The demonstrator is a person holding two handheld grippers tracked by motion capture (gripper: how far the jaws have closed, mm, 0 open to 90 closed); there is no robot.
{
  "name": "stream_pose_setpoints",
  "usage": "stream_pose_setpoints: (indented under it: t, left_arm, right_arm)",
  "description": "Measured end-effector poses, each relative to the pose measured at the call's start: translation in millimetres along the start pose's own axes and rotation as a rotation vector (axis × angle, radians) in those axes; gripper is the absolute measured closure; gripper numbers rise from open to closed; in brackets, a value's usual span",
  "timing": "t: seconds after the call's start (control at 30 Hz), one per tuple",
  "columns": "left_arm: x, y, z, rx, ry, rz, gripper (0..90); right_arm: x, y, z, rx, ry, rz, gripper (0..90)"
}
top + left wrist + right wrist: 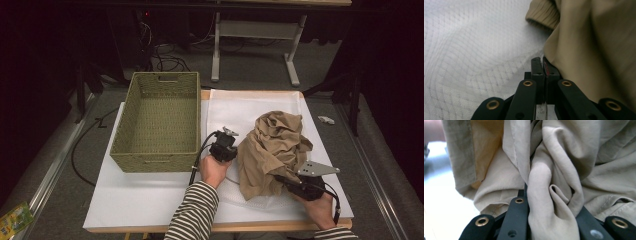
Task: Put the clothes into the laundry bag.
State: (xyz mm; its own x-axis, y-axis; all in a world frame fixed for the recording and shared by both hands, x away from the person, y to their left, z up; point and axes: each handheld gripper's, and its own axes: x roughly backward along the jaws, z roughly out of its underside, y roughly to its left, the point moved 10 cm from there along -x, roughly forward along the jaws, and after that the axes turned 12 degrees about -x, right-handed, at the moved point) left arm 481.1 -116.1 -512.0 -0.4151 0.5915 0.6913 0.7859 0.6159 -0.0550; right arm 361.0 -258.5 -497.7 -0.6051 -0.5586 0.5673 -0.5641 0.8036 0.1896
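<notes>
A crumpled tan garment [275, 145] lies heaped on a white mesh sheet [240, 107] at the right of the table. My left gripper [233, 151] is at the heap's left edge. In the left gripper view its jaws [544, 62] are pressed together with the garment's [586, 50] edge running into their tips. A ribbed cuff [542, 15] shows beyond. My right gripper [281, 179] is at the heap's near right. It [526, 190] is shut on a thick fold of the garment [554, 157], which bulges out over its jaws.
A woven green basket [150, 162] with nothing in it stands on the left half of the white table top [140, 200]. A small pale object [326, 119] lies off the table's right edge. Cables run on the floor behind, near a desk frame [255, 30].
</notes>
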Motion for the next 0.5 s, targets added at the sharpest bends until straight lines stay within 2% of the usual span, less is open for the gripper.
stream_pose_setpoints:
  t: [0.07, 0.1, 0.13, 0.2, 0.27, 0.33, 0.4, 0.43, 0.5]
  left_arm:
    - [2.3, -0.5, -3.7, -0.001, -0.010, 0.002, 89.0]
    - [4.9, -1.3, -8.1, -0.005, -0.027, -0.002, 89.0]
    - [11.6, -4.3, -16.5, -0.007, -0.074, 0.002, 89.0]
    - [14.4, -5.4, -19.3, -0.013, -0.087, -0.001, 89.0]
    - [21.4, -10.0, -27.2, -0.011, -0.126, 0.013, 89.1]
    - [23.4, -11.2, -29.2, -0.013, -0.133, 0.016, 89.1]
    - [28.2, -14.4, -32.7, -0.013, -0.151, 0.032, 89.1]
    - [28.2, -14.4, -32.7, -0.013, -0.151, 0.032, 89.1]
    - [31.0, -14.3, -31.8, -0.011, -0.145, 0.043, 89.0]
  right_arm:
    - [-1.6, 1.4, 1.3, 0.008, 0.001, -0.001, 82.1]
    - [-4.7, 3.1, 3.2, 0.022, 0.005, 0.002, 82.1]
    - [-6.4, 4.0, 4.0, 0.020, 0.012, 0.001, 82.1]
    - [-8.8, 4.5, 4.4, 0.022, 0.019, -0.001, 82.1]
    - [-18.1, 4.4, 5.5, 0.020, 0.045, 0.009, 82.1]
    - [-22.5, 4.2, 5.8, 0.022, 0.053, 0.012, 82.1]
    - [-36.6, 1.4, 8.4, 0.034, 0.095, 0.047, 82.1]
    - [-36.6, 1.4, 8.4, 0.034, 0.095, 0.047, 82.1]
    - [-49.2, -3.0, 11.2, 0.041, 0.132, 0.073, 81.1]
